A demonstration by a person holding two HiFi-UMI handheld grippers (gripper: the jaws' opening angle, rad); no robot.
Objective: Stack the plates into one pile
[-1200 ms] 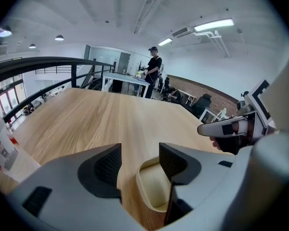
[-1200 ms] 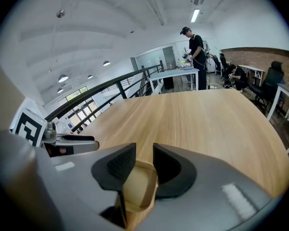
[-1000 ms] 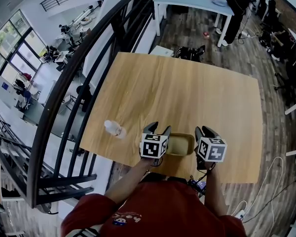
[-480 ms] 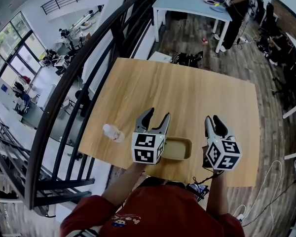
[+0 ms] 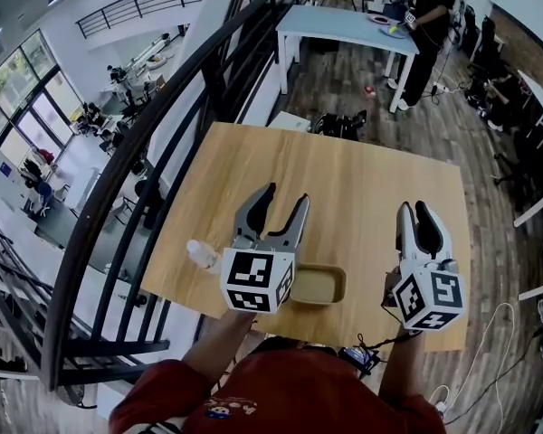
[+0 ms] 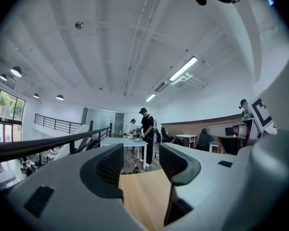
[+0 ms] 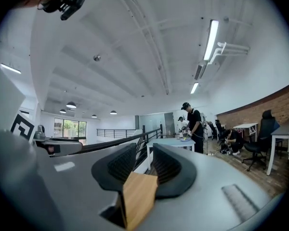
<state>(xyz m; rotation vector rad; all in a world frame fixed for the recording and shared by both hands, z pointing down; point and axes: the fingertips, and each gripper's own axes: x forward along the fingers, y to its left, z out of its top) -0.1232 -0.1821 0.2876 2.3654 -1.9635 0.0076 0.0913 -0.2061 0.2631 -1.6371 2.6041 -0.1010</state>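
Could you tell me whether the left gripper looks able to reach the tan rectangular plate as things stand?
Probably yes: the left gripper, jaws apart and empty, hangs just left of the tan rectangular plate on the wooden table, with nothing between them.

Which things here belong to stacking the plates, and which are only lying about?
For the job: plates, left gripper, right gripper, both open and empty; wooden table.
Lying about: bottle, blue table.

I see a small clear bottle (image 5: 202, 254) lying on the wooden table (image 5: 344, 170), just left of my left tongs (image 5: 286, 195); a pale blue table (image 5: 344, 21) stands well beyond them.
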